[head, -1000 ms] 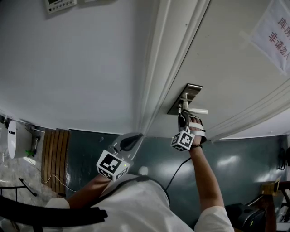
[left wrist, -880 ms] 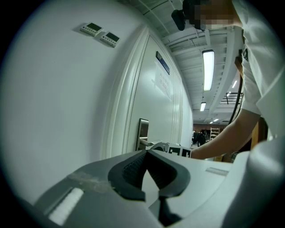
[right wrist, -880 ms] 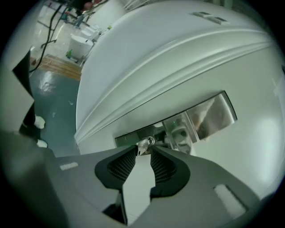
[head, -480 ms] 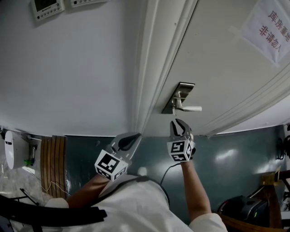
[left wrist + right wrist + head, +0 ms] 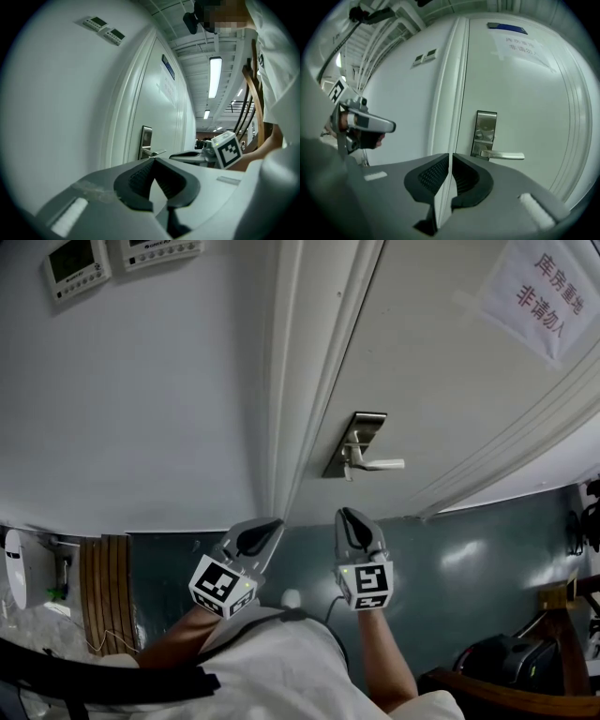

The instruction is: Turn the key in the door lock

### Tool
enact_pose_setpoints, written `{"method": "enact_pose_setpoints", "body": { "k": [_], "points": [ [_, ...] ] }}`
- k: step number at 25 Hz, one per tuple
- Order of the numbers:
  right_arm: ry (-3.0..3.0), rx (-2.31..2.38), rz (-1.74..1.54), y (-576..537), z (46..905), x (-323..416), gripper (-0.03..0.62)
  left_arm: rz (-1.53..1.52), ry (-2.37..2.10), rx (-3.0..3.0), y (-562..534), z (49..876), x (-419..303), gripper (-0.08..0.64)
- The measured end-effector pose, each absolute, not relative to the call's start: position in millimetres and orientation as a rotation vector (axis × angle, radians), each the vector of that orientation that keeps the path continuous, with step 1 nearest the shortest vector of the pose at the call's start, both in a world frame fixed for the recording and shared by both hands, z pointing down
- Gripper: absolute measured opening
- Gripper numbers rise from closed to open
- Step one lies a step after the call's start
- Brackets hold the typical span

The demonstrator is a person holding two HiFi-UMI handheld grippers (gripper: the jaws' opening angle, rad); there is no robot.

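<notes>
The white door's metal lock plate (image 5: 356,442) with its lever handle (image 5: 377,464) shows in the head view and, straight ahead, as lock plate (image 5: 485,132) in the right gripper view. I cannot make out a key. My right gripper (image 5: 353,518) hangs below the lever, well clear of it. Its jaws are closing to a thin slit with nothing between them, as the right gripper (image 5: 450,155) shows. My left gripper (image 5: 263,531) is held by the door frame with its tips together and empty; the left gripper (image 5: 154,161) points along the wall.
The white door frame (image 5: 286,381) runs between the wall and the door. A paper notice (image 5: 542,294) hangs on the door. Two control panels (image 5: 75,266) sit on the wall. A wooden chair (image 5: 561,610) stands at the right on the dark floor.
My right gripper has drawn back from the lock and lever, rolled over, and its jaws have narrowed. The left gripper has stayed about where it was.
</notes>
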State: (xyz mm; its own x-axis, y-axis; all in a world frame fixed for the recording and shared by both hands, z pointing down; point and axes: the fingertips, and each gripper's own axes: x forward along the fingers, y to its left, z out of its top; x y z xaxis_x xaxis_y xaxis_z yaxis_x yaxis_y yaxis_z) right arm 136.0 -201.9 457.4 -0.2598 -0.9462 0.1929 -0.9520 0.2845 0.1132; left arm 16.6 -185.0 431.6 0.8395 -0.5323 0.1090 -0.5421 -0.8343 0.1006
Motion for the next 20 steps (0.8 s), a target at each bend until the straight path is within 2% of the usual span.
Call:
{"method": "enact_pose_setpoints", "body": {
  "k": [9,20],
  "points": [
    [-2.495,1.922,0.187,-163,415,123,0.009,0.043,-0.846,2.912,-186,408,16,0.003],
    [-2.449,1.960,0.213,-157,421,132,0.008,0.049,-0.851,2.895,-181,413,11,0.003]
  ]
}}
